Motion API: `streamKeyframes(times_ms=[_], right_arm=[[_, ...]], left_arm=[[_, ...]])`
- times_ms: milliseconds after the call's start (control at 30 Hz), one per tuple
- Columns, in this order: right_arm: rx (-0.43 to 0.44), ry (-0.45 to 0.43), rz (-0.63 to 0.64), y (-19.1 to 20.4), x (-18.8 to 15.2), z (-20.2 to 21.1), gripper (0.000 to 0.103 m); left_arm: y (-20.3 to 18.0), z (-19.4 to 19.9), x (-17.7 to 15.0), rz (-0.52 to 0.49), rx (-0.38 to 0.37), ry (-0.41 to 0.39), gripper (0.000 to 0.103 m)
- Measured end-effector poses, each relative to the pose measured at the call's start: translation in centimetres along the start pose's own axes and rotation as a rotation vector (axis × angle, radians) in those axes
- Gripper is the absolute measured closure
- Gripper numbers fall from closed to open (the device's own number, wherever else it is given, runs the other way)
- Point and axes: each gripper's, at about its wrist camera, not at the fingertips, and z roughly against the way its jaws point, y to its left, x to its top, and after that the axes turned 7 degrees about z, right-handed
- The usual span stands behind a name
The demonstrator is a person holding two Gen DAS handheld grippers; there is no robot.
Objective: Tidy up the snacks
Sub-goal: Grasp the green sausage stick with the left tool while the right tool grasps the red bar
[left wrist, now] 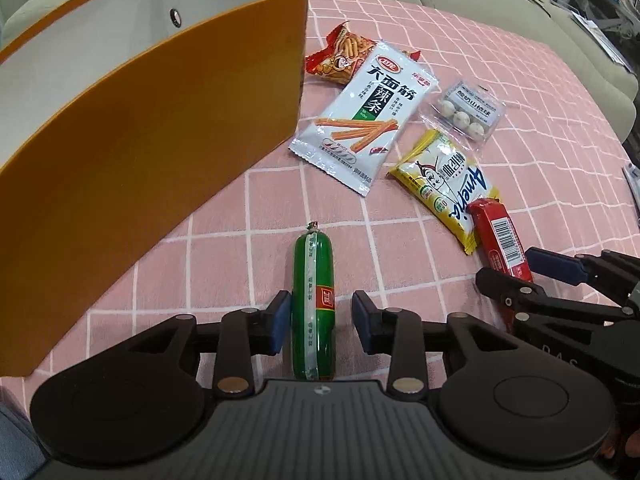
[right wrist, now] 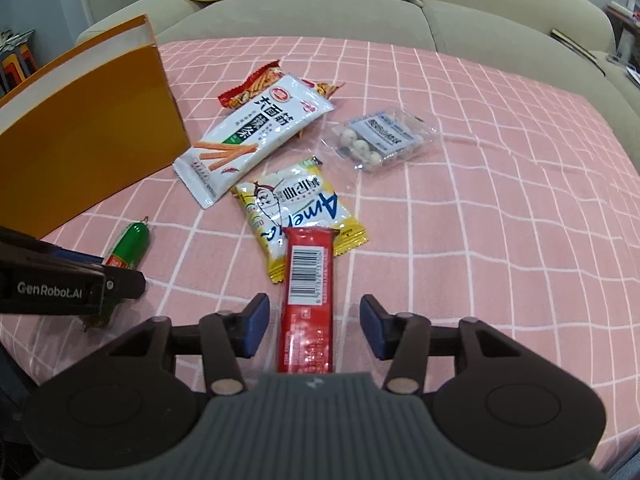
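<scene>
Straddling green sausage (left wrist: pixel 314 304) with left gripper (left wrist: pixel 321 326) spread apart; flanking red bar (right wrist: pixel 307 300) with right gripper (right wrist: pixel 314 326), likewise open, on pink cloth (right wrist: pixel 480 200).

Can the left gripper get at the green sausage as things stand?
Probably yes. The left gripper is open with the green sausage lying lengthwise between its blue pads on the pink cloth. Nothing covers it; the orange box stands off to the left.
</scene>
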Motion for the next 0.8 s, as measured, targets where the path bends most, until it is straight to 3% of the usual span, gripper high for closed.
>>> streamKeyframes(times_ms=[100, 200, 300, 400, 800], right_arm=[[-0.017, 0.0, -0.013, -0.2, 0.0, -0.2, 0.055], [-0.016, -0.001, -0.003, -0.1, 0.2, -0.4, 0.057], [-0.03, 0.0, 0.02, 0.2, 0.2, -0.4, 0.066], [-0.025, 0.005, 0.037, 0.5, 0.3, -0.4, 0.08], [0.003, -0.029, 0.021, 0.8, 0.9, 1.7, 0.081]], left_arm=[[-0.2, -0.1, -0.1, -0.016, 0.011, -0.004, 0.062], [-0.5, -0.1, -0.2, -0.031, 0.017, -0.01, 0.07], [-0.5, -0.1, -0.3, -0.032, 0.017, -0.012, 0.078], [-0.5, 0.0, -0.4, -0.034, 0.013, -0.017, 0.078], [-0.1, 2.6, -0.3, -0.002, -0.017, -0.056, 0.079]])
